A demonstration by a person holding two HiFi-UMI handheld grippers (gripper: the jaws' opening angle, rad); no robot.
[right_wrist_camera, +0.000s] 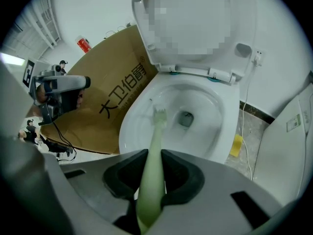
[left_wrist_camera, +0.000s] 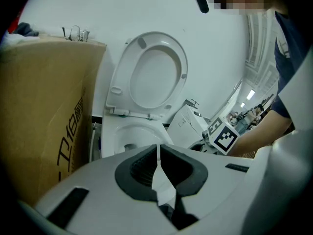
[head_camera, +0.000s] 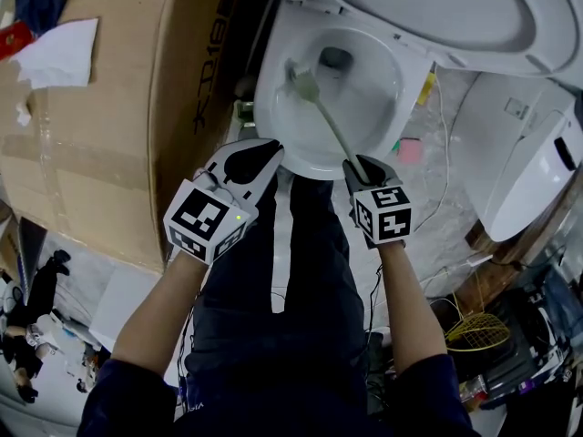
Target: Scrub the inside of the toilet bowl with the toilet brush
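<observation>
A white toilet bowl point(head_camera: 364, 144) stands with its seat and lid point(head_camera: 455, 16) raised. My right gripper point(head_camera: 366, 173) is shut on the pale green handle of the toilet brush point(head_camera: 332, 121). The brush head point(head_camera: 302, 82) rests against the inner left wall of the bowl, left of the drain point(head_camera: 335, 58). In the right gripper view the toilet brush point(right_wrist_camera: 155, 146) runs from between the jaws down to the bowl point(right_wrist_camera: 142, 131) wall. My left gripper point(head_camera: 250, 162) hangs shut and empty by the bowl's near-left rim; its view shows the toilet bowl point(left_wrist_camera: 117, 131) ahead.
A large cardboard box point(head_camera: 100, 126) stands close on the left of the toilet. A second white toilet unit point(head_camera: 533, 167) sits at the right. A pink sponge point(head_camera: 410, 150) and a yellow one point(right_wrist_camera: 235, 146) lie on the floor with a white cable point(head_camera: 444, 144).
</observation>
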